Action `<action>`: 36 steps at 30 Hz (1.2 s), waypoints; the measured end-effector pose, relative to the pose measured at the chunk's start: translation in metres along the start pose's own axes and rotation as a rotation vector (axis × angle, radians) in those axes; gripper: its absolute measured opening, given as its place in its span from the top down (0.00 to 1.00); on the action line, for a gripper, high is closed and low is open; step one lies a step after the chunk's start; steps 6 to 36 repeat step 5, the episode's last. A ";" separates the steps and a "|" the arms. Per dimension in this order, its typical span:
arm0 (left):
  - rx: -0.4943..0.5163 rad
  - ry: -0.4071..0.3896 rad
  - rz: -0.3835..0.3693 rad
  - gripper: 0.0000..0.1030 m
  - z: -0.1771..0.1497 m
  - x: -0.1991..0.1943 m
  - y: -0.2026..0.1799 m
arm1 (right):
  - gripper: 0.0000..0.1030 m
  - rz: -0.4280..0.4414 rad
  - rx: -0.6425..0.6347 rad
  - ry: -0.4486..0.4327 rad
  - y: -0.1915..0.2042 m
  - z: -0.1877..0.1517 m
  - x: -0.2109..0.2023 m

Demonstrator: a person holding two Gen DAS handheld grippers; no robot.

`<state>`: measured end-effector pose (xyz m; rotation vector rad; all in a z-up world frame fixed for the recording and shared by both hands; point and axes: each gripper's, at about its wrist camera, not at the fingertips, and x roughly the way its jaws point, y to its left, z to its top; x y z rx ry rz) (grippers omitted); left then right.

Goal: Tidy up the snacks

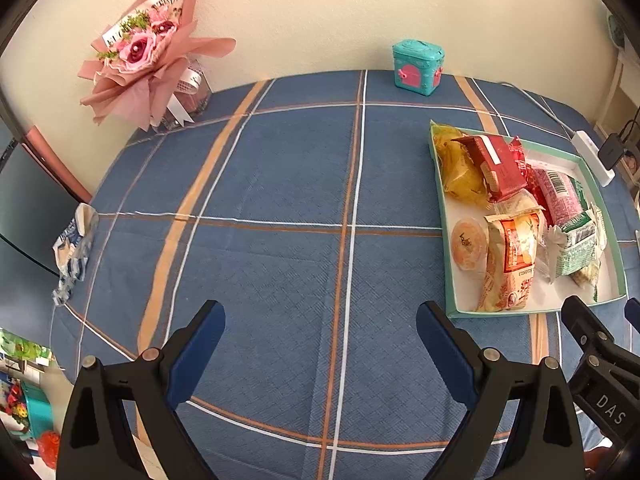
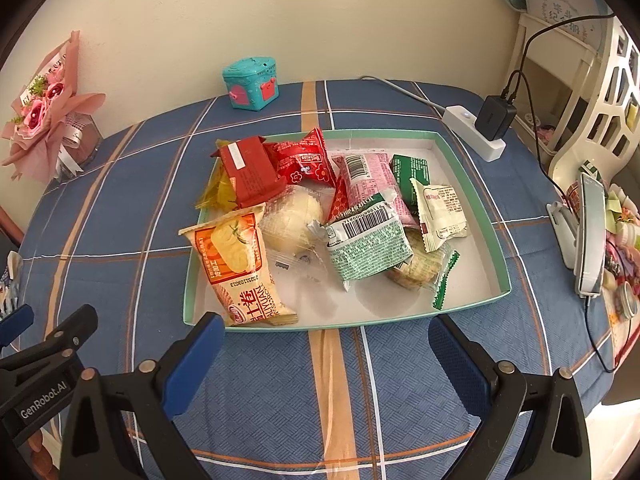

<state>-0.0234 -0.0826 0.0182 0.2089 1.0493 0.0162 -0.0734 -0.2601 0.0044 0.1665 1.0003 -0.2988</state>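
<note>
A shallow green-rimmed tray (image 2: 476, 184) with a white floor holds several snack packs: an orange-and-cream pack (image 2: 240, 268), a red box (image 2: 248, 170), a red pouch (image 2: 306, 160), a pink pack (image 2: 370, 180) and a green-white pack (image 2: 366, 244). The tray also shows at the right of the left wrist view (image 1: 608, 216). My right gripper (image 2: 326, 344) is open and empty just in front of the tray's near rim. My left gripper (image 1: 320, 332) is open and empty over bare blue cloth, left of the tray. A crumpled blue-white wrapper (image 1: 74, 252) lies at the table's left edge.
A blue checked tablecloth (image 1: 280, 184) covers the table. A teal toy box (image 1: 418, 66) and a pink bouquet (image 1: 148, 52) stand at the back by the wall. A white power strip with a black charger (image 2: 486, 128) and a phone on a stand (image 2: 590, 236) sit to the right.
</note>
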 end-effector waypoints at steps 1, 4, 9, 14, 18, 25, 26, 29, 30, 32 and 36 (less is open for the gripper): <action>-0.003 -0.001 -0.003 0.06 0.000 0.000 0.001 | 0.00 0.000 0.000 0.000 0.000 0.000 0.000; -0.006 0.006 -0.010 0.06 0.000 0.001 0.002 | 0.00 0.001 0.000 0.002 0.001 0.001 0.000; -0.006 0.012 -0.013 0.06 0.000 0.002 0.002 | 0.00 0.001 0.000 0.002 0.001 0.001 0.000; -0.006 0.012 -0.013 0.06 0.000 0.002 0.002 | 0.00 0.001 0.000 0.002 0.001 0.001 0.000; -0.006 0.012 -0.013 0.06 0.000 0.002 0.002 | 0.00 0.001 0.000 0.002 0.001 0.001 0.000; -0.006 0.012 -0.013 0.06 0.000 0.002 0.002 | 0.00 0.001 0.000 0.002 0.001 0.001 0.000; -0.006 0.012 -0.013 0.06 0.000 0.002 0.002 | 0.00 0.001 0.000 0.002 0.001 0.001 0.000; -0.006 0.012 -0.013 0.06 0.000 0.002 0.002 | 0.00 0.001 0.000 0.002 0.001 0.001 0.000; -0.006 0.012 -0.013 0.06 0.000 0.002 0.002 | 0.00 0.001 0.000 0.002 0.001 0.001 0.000; -0.006 0.012 -0.013 0.06 0.000 0.002 0.002 | 0.00 0.001 0.000 0.002 0.001 0.001 0.000; -0.006 0.012 -0.013 0.06 0.000 0.002 0.002 | 0.00 0.001 0.000 0.002 0.001 0.001 0.000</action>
